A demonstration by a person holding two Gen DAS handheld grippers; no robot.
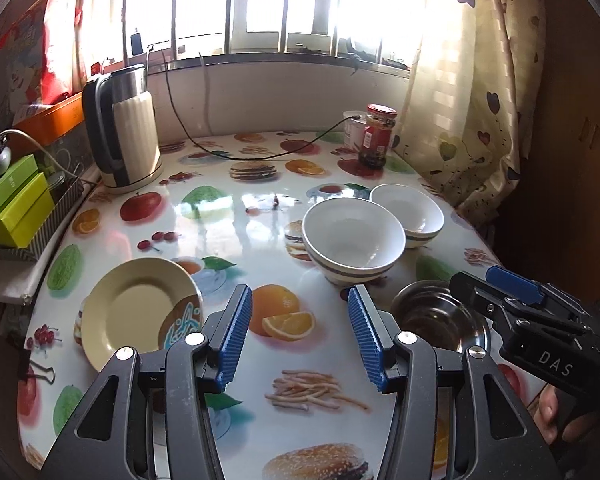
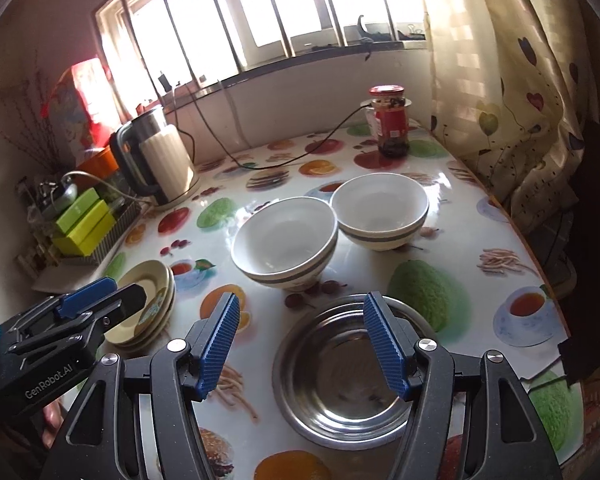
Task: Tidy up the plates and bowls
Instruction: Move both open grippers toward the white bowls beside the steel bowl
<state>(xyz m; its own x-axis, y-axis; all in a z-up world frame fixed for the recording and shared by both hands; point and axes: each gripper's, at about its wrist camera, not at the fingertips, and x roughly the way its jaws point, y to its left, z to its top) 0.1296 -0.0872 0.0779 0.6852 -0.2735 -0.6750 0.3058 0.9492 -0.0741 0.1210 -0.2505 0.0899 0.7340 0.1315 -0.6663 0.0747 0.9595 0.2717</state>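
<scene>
Left wrist view, left gripper (image 1: 300,332) parted and empty over fruit-print table (image 1: 260,216), cream plates (image 1: 140,312) beside, right gripper (image 2: 302,344) parted, empty above steel bowl (image 2: 340,376), white bowls (image 2: 288,236) beyond.

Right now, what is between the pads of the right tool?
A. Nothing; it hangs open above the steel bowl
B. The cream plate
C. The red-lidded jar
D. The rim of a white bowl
A: in the right wrist view the right tool has its blue pads apart with nothing pressed between them, and the steel bowl sits on the table beneath it, while the white bowls stand further back.
</scene>
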